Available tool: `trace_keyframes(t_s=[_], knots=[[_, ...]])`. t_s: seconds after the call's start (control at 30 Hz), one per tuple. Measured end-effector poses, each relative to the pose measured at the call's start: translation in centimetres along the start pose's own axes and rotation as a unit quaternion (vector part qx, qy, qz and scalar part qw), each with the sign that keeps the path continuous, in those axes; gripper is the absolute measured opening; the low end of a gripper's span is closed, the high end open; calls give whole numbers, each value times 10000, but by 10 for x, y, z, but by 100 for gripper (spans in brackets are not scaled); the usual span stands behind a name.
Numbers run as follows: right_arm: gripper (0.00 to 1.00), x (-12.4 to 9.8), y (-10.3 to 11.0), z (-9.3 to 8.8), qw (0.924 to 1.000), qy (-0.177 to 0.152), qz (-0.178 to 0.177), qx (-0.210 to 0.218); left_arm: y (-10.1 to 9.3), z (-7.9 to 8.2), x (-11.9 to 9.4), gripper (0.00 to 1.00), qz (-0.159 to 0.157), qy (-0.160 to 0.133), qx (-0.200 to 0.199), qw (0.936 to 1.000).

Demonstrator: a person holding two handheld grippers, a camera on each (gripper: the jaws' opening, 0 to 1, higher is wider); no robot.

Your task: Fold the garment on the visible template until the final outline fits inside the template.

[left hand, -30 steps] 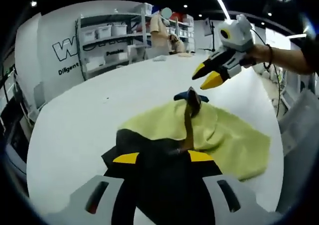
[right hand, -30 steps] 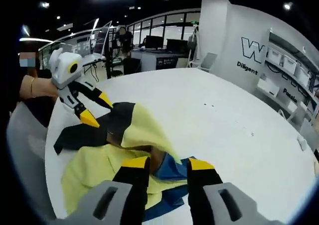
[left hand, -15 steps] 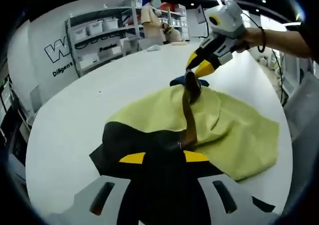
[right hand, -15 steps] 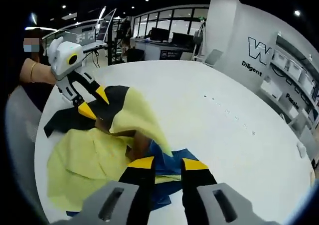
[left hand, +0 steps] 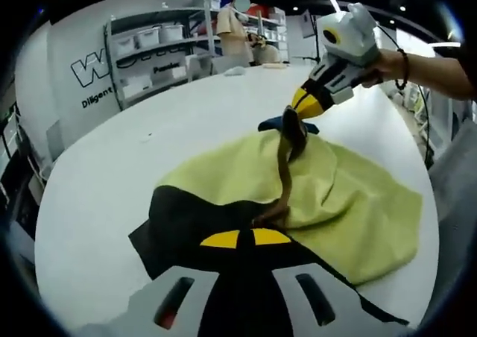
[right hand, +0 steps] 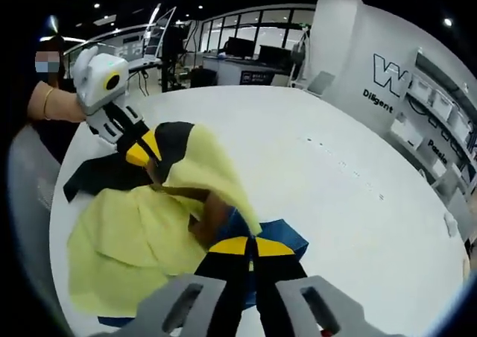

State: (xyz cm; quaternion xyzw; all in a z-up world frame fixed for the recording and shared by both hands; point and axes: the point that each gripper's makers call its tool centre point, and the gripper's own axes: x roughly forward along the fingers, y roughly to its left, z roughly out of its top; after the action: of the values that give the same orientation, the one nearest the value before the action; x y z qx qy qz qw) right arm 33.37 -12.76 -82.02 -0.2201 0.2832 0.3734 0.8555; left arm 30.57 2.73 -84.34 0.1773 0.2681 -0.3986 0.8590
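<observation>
A yellow-green garment point(left hand: 350, 203) with black and blue panels and a brown strip point(left hand: 283, 174) lies crumpled on the white round table point(left hand: 186, 128). My left gripper point(left hand: 246, 238) is shut on the black panel point(left hand: 186, 218) at the near edge; it also appears as the left gripper point(right hand: 143, 152) at the garment's far side. My right gripper point(right hand: 253, 246) is shut on the blue panel point(right hand: 287, 235). In the left gripper view the right gripper point(left hand: 307, 104), held by a hand, pinches the blue edge point(left hand: 274, 123). A yellow fold point(right hand: 205, 169) rises between the two grippers.
Shelving with white bins point(left hand: 149, 42) stands beyond the table beside a lettered white wall point(right hand: 387, 76). A person point(left hand: 238, 35) stands far back. Desks and monitors point(right hand: 246, 54) line the room. Bare tabletop point(right hand: 350, 188) stretches past the garment to the table edge.
Both grippers went from open to shut on the fabric. The right gripper came down onto the blue edge; the left closed on the black panel.
</observation>
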Motion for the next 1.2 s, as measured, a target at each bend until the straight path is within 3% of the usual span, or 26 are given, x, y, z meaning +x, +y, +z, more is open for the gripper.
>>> trace_keyframes(t_s=[0.13,0.23,0.3,0.43,0.5,0.6,0.63,0.67,0.8,0.93,1.13,1.2], knots=[[0,-5,0,4,9999,-49,-1,98,1,6,-4,3,-22,-14,-83,10000],[0,-9,0,7,9998,-101,-46,160,2,15,-9,3,84,-36,217,9997],[0,-11,-2,9,9997,-113,-72,185,3,19,-11,3,106,-32,195,9997],[0,-17,-10,17,9988,-243,-280,309,11,37,-21,3,149,-171,124,9997],[0,-20,-17,26,9967,-440,-446,510,21,41,-23,3,338,-32,209,9992],[0,-24,-25,39,9945,-617,-568,623,32,53,-26,3,449,-94,192,9988],[0,-24,-25,40,9945,-609,-574,622,39,60,-26,3,581,-211,84,9980],[0,-24,-27,47,9941,-638,-626,618,48,64,-25,3,725,-139,-49,9973],[0,-20,-40,64,9923,-676,-809,654,67,87,-19,3,920,-172,142,9955],[0,-15,-50,74,9915,-674,-941,602,84,102,-12,4,1047,-215,22,9943],[0,-4,-78,72,9876,-529,-1219,832,109,101,8,4,1142,67,-87,9934],[0,6,-90,68,9848,-520,-1284,1049,119,98,24,4,1119,181,-154,9934]])
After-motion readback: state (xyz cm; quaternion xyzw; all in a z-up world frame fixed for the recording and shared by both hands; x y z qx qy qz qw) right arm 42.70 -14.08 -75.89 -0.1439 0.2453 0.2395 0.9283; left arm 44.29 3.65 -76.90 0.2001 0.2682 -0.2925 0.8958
